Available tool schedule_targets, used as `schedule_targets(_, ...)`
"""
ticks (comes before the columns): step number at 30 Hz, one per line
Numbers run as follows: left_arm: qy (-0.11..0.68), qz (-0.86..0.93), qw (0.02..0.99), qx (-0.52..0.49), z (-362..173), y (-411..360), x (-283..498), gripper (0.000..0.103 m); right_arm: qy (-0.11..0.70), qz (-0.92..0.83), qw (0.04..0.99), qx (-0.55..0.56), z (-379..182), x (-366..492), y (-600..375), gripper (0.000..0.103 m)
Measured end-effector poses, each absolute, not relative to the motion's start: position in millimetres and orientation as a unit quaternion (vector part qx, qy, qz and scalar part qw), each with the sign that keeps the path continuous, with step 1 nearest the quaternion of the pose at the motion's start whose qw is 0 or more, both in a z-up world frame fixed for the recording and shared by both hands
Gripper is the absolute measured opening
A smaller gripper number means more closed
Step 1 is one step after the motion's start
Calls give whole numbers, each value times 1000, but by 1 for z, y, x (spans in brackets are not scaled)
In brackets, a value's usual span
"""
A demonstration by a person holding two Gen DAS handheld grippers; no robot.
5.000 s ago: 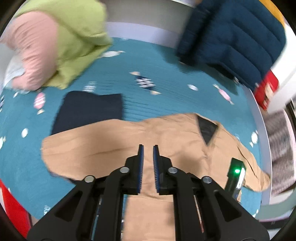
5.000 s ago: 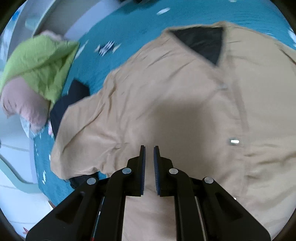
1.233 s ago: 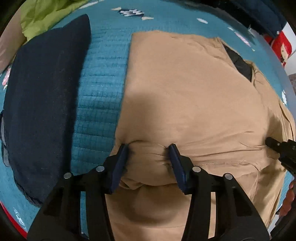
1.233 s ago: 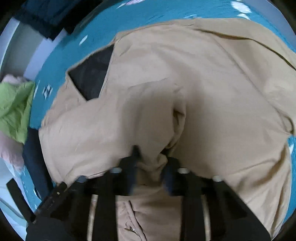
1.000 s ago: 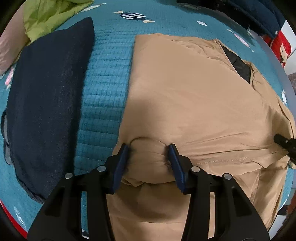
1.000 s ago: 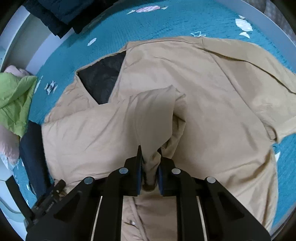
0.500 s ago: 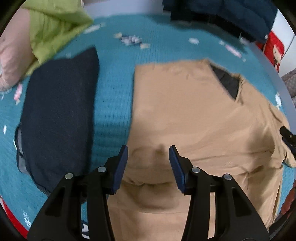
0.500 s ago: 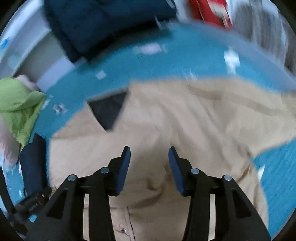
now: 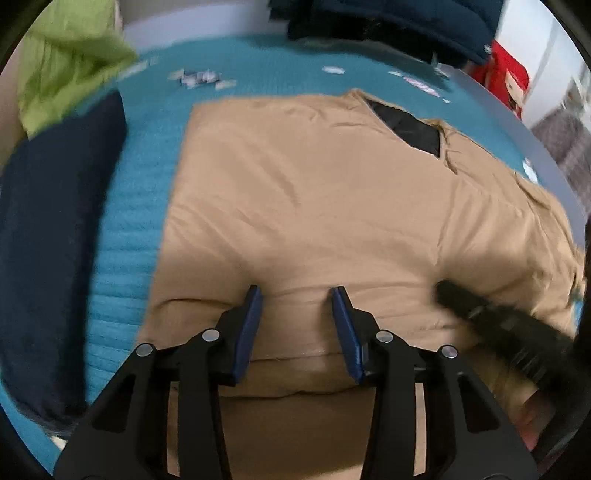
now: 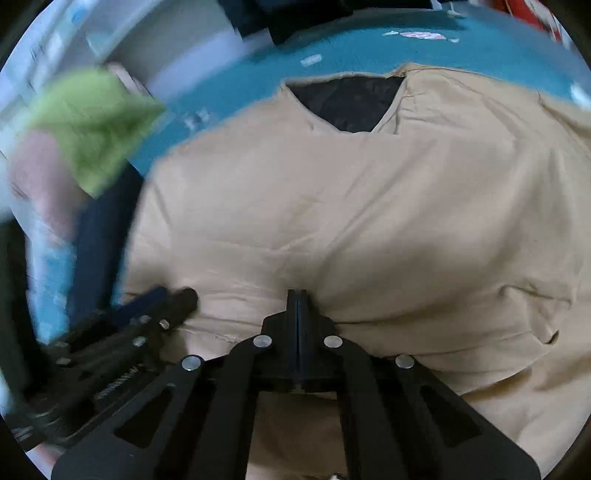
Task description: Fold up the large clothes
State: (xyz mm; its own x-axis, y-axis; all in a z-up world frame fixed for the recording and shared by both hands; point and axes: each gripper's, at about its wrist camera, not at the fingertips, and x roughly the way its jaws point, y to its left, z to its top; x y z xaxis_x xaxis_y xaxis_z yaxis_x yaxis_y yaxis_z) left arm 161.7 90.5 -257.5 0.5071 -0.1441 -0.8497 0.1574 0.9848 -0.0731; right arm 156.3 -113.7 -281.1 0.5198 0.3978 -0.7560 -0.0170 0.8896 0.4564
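Left tongs (image 9: 296, 325) parted, narrowing, hovering over tan garment (image 9: 314, 206) spread on the teal bed (image 9: 133, 229). Right tongs (image 10: 297, 314) just snapped fully clenched at a fabric ridge; pinch unclear. Sleeve folded in since earlier, next fold likely.

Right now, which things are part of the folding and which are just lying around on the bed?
Part of the job:
tan shirt
left gripper, jaws apart over the shirt's folded edge, just been closing
right gripper, jaws just closed

Just lying about:
dark navy garment
green cloth
dark blue quilted jacket
teal blanket underneath
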Motion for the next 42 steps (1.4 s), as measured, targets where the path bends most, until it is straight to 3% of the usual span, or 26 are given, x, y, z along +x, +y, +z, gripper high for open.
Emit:
schedule_targets(1, 488, -72, 869, 26, -255, 93, 160, 36, 471, 104, 853, 199, -274, 154, -127, 0)
schedule_targets(2, 487, -62, 870, 35, -251, 96, 160, 24, 465, 81, 861, 187, -269, 152, -137, 0)
schedule_targets(3, 485, -51, 872, 40, -249, 101, 160, 21, 460, 45, 871, 168, -265, 151, -148, 0)
schedule_targets(9, 481, -18, 877, -2, -265, 134, 170, 21, 442, 36, 866, 230, -298, 154, -204, 0)
schedule_targets(13, 477, -8, 879, -10, -243, 132, 167, 22, 419, 28, 874, 246, -266, 147, -197, 2)
schedule_targets(19, 415, -52, 908, -20, -206, 124, 183, 22, 373, 64, 907, 183, -232, 171, -161, 2)
schedule_targets(29, 458, -65, 886, -5, -255, 74, 268, 21, 417, 105, 898, 95, -275, 235, -81, 0)
schedule_targets(31, 466, -79, 881, -21, -267, 83, 275, 21, 429, 125, 885, 131, -284, 238, -100, 0)
schedule_targets(33, 462, -69, 884, -21, -263, 91, 275, 8, 426, 105, 889, 130, -279, 235, -117, 0)
schedule_targets(34, 462, -57, 885, -15, -261, 98, 274, 6, 421, 99, 894, 120, -275, 232, -125, 0)
schedule_targets(37, 453, -13, 891, -9, -255, 120, 271, 6, 429, 16, 900, 71, -275, 226, -156, 0)
schedule_targets(42, 450, -10, 893, -21, -273, 141, 273, 6, 420, 16, 896, 144, -300, 223, -195, 0)
